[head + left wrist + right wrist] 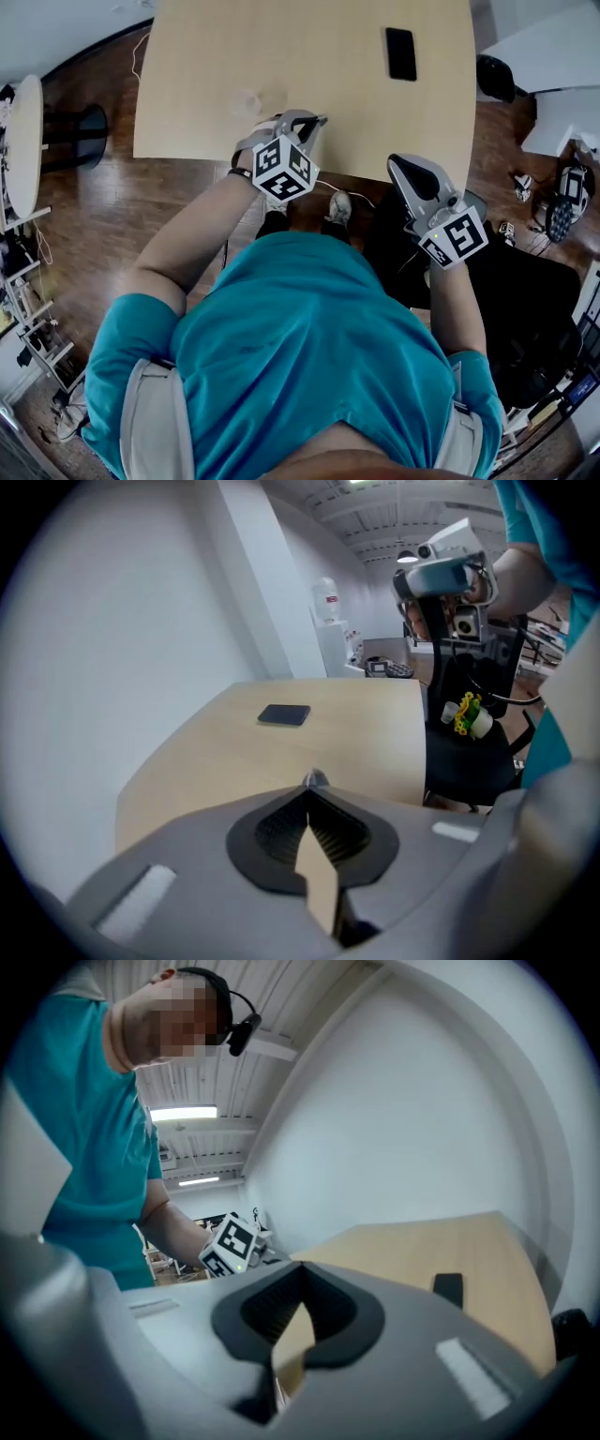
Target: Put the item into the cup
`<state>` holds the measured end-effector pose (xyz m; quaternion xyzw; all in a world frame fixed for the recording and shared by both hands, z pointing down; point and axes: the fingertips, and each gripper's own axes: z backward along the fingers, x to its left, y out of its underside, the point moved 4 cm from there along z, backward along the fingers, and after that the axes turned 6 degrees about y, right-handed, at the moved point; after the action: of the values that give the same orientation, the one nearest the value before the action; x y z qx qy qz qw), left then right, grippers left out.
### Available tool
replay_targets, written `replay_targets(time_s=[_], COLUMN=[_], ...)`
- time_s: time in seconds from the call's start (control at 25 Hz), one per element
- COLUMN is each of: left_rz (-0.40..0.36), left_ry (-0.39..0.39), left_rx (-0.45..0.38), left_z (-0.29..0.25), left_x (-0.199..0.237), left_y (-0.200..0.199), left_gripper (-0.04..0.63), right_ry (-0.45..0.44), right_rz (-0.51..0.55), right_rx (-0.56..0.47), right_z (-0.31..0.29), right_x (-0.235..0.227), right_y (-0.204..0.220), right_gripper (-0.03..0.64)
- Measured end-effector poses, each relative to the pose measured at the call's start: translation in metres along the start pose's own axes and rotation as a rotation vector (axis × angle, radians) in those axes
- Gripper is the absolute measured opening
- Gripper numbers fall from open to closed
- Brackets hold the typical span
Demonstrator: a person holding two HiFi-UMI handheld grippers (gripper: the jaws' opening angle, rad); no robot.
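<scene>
My left gripper (312, 121) hovers over the near edge of the tan table (309, 84). Its jaws are shut with nothing between them, and in the left gripper view its fingertips (314, 781) meet at a point. My right gripper (397, 162) hangs off the table's front right edge, also shut and empty; its own view shows it (300, 1274) closed. A faint clear round thing (248, 101), perhaps the cup, stands on the table just left of my left gripper. A small yellow-green item with a white cup-like piece (466, 716) lies on a black seat to the right.
A black phone (401, 53) lies flat at the table's far right, also seen as the phone (284, 714) and the phone (448, 1289). A black chair (525, 309) stands at the right. Small things lie on the wood floor (520, 183). A round white table (23, 141) is at left.
</scene>
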<state>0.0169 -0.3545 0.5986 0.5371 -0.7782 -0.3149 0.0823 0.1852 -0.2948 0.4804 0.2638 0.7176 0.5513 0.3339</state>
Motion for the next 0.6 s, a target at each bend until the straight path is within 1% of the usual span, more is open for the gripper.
replay_targets(time_s=[0.24, 0.4, 0.6], left_rz=[0.101, 0.165, 0.209], left_ry=[-0.091, -0.152, -0.175], left_rx=[-0.019, -0.029, -0.018], left_z=[0.058, 0.083, 0.096], left_x=[0.042, 0.070, 0.093], left_y=[0.043, 0.066, 0.093], left_gripper=[0.005, 0.005, 0.005], right_ry=[-0.052, -0.090, -0.116], right_rz=[0.013, 0.021, 0.022], right_rx=[0.015, 0.027, 0.042], right_z=[-0.048, -0.074, -0.098], right_x=[0.020, 0.032, 0.050], right_y=[-0.006, -0.008, -0.009], right_gripper=[0.002, 0.002, 0.002])
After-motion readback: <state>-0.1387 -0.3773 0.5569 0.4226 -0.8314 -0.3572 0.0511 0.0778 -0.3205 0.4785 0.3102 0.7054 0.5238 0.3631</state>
